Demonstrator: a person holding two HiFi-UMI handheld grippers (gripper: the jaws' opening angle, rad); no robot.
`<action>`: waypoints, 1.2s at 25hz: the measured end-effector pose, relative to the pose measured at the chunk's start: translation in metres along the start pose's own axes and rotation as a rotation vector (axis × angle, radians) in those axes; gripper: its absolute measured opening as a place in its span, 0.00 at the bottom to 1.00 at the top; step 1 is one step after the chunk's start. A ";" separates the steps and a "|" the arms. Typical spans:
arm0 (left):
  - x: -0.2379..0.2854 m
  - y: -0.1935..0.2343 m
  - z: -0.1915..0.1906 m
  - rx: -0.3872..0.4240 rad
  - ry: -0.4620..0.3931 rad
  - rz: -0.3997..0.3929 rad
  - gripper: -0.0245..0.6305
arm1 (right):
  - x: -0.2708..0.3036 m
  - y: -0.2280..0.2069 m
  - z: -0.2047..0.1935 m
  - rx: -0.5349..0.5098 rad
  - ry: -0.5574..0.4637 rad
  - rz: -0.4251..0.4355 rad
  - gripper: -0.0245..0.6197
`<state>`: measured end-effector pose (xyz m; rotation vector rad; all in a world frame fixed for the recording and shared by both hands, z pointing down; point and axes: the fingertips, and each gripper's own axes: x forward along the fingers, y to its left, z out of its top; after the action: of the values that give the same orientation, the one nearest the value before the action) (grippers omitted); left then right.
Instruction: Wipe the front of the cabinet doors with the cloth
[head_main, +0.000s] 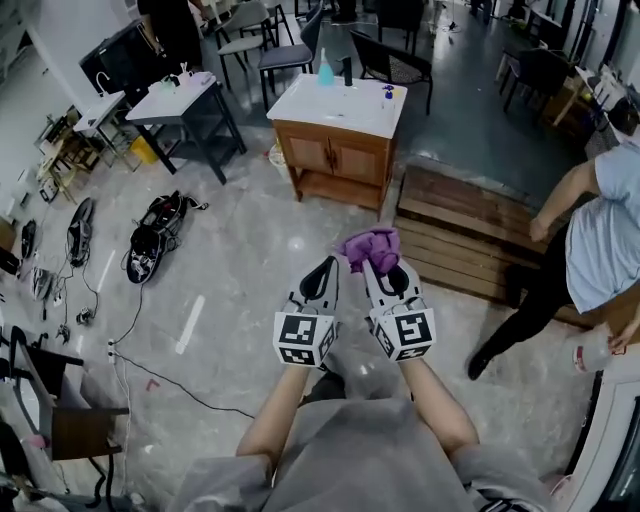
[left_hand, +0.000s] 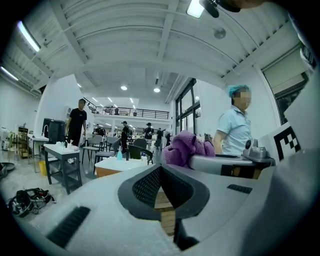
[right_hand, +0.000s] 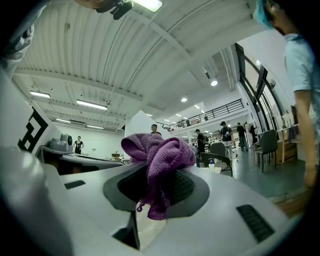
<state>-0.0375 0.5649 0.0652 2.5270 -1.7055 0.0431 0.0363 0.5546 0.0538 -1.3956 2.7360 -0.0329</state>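
Wooden cabinet (head_main: 338, 150) under a white top stands on the floor (head_main: 230, 270), well apart from both tools. Nearer, the left tool (head_main: 329, 265) has its jaws pressed together on nothing. Just beside it, the right tool (head_main: 384, 266) clamps the bunched purple cloth (head_main: 371, 244).

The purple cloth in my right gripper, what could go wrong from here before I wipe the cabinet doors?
The cloth is bunched and pinched by only part of it in the right gripper, so it might slip out under wiping pressure. The cabinet is some way off, and the wooden pallet and the person near it could get in the way.
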 end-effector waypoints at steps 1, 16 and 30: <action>0.005 0.008 0.000 -0.002 0.003 -0.007 0.05 | 0.009 0.000 -0.001 0.000 0.004 -0.006 0.19; 0.040 0.106 -0.007 -0.048 0.049 -0.084 0.05 | 0.102 0.024 -0.017 -0.020 0.047 -0.097 0.19; 0.105 0.132 -0.027 -0.072 0.094 -0.100 0.05 | 0.160 -0.023 -0.040 0.005 0.066 -0.121 0.19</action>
<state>-0.1200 0.4214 0.1084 2.5111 -1.5176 0.0910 -0.0419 0.4113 0.0861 -1.5846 2.6974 -0.0934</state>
